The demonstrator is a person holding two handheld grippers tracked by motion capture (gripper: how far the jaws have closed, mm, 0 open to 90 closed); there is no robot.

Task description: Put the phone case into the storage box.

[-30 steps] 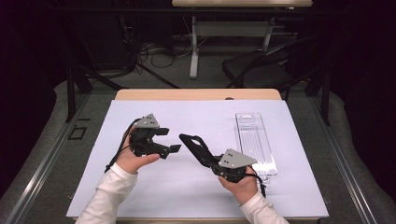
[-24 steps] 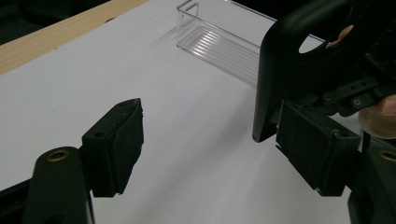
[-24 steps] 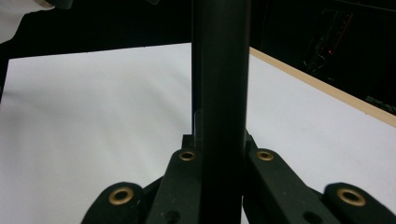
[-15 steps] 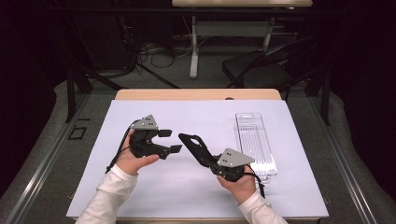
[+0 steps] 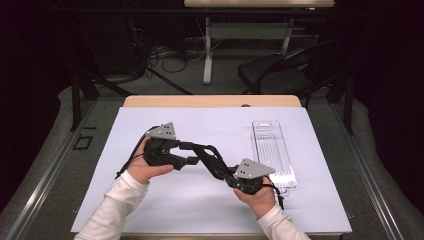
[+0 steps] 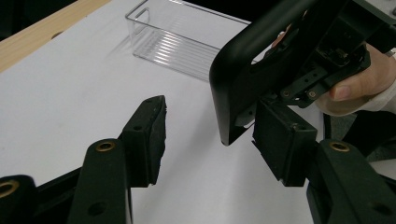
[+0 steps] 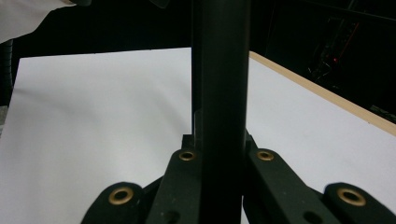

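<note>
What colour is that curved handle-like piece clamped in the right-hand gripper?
Black, with a smooth matte finish. The curved black handle-like piece shows best in the left gripper view.

Left hand-held gripper (image 5: 192, 154) closing, right hand-held gripper (image 5: 212, 159) clamped.

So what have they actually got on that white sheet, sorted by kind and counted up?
Hand-held grippers: 2, the left gripper and the right gripper
Black curved handle-shaped pieces: 1, the black piece, clamped in the right gripper
Clear plastic trays: 1, the clear tray
Total: 4
</note>
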